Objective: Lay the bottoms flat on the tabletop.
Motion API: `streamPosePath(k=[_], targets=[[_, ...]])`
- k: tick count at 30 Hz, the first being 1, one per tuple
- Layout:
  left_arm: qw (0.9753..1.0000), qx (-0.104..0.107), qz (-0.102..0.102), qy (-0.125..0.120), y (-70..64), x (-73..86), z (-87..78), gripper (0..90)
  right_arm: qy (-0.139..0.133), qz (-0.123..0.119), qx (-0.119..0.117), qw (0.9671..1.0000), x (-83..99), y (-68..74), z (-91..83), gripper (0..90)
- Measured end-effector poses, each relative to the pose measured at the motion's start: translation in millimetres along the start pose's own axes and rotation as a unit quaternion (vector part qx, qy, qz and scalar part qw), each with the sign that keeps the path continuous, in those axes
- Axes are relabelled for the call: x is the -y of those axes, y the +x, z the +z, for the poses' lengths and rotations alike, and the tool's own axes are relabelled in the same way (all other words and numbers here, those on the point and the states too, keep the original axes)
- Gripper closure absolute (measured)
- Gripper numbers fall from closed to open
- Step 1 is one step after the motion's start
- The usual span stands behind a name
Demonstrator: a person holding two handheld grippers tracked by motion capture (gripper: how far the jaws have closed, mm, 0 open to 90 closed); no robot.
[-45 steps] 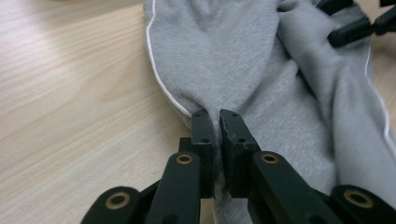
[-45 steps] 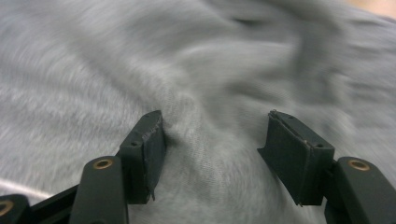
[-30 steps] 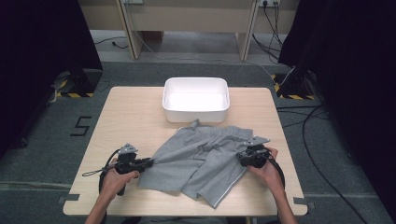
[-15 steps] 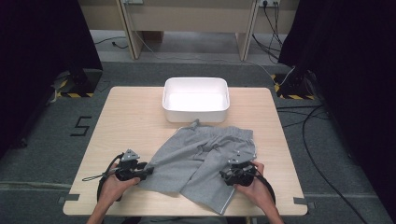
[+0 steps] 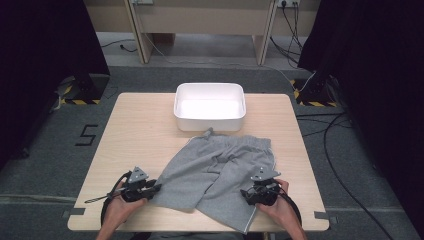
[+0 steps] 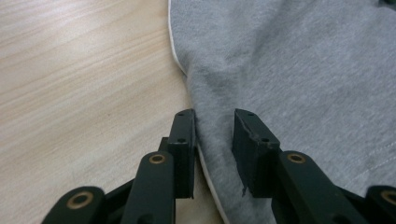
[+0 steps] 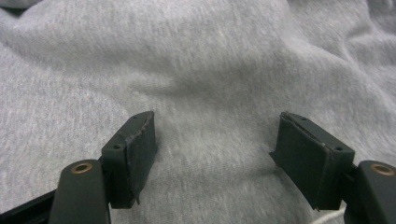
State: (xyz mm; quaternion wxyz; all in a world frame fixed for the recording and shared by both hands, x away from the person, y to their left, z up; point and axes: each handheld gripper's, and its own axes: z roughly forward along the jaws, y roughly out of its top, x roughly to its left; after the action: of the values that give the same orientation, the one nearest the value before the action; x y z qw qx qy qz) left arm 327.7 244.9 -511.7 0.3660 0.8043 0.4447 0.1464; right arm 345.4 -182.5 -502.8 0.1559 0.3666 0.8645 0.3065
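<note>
Grey shorts (image 5: 220, 172), spread flat for folding. Left gripper (image 6: 214, 135), narrowly parted, straddled near-left hem edge. Right gripper (image 7: 215, 149), wide open, empty, hovered over near-right leg.

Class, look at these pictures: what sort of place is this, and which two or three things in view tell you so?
Probably a lab or recording studio, not a home: dark curtains flank a lone wooden table, cables trail over grey carpet, and hazard-striped tape marks the floor. Grey shorts and a white bin look staged.
</note>
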Motion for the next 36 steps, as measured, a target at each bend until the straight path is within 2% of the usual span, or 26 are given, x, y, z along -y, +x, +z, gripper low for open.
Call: streamPosePath(k=[6,10,13,22,30,32,36], targets=[[0.9997,-0.017,0.016,0.002,-8.5,9.9,-9.7,66.6,0.011,0.005,0.004,0.9999,6.3,-9.5,-7.3,29.6],[0.9998,-0.009,0.019,-0.001,-18.0,17.9,-15.3,65.7,0.017,0.008,0.009,0.9998,12.7,-15.6,-14.0,29.7],[0.9997,-0.015,0.020,-0.006,-22.2,22.5,-18.2,65.0,0.027,0.009,0.017,0.9994,17.4,-21.1,-20.4,29.3],[0.9997,-0.018,0.017,-0.004,-24.1,27.4,-23.2,61.6,0.035,0.030,0.036,0.9983,28.1,-37.7,-30.4,29.3],[0.9996,-0.015,0.020,0.010,-26.3,28.4,-27.2,59.0,0.048,0.024,0.052,0.9973,28.9,-44.1,-35.6,29.9],[0.9995,-0.011,0.019,0.021,-26.4,26.3,-28.3,56.0,0.043,0.035,0.050,0.9972,28.3,-44.1,-37.8,30.2],[0.9998,-0.009,0.014,0.011,-26.3,19.9,-26.0,51.8,0.022,0.041,0.053,0.9975,23.7,-45.8,-44.7,30.6]])
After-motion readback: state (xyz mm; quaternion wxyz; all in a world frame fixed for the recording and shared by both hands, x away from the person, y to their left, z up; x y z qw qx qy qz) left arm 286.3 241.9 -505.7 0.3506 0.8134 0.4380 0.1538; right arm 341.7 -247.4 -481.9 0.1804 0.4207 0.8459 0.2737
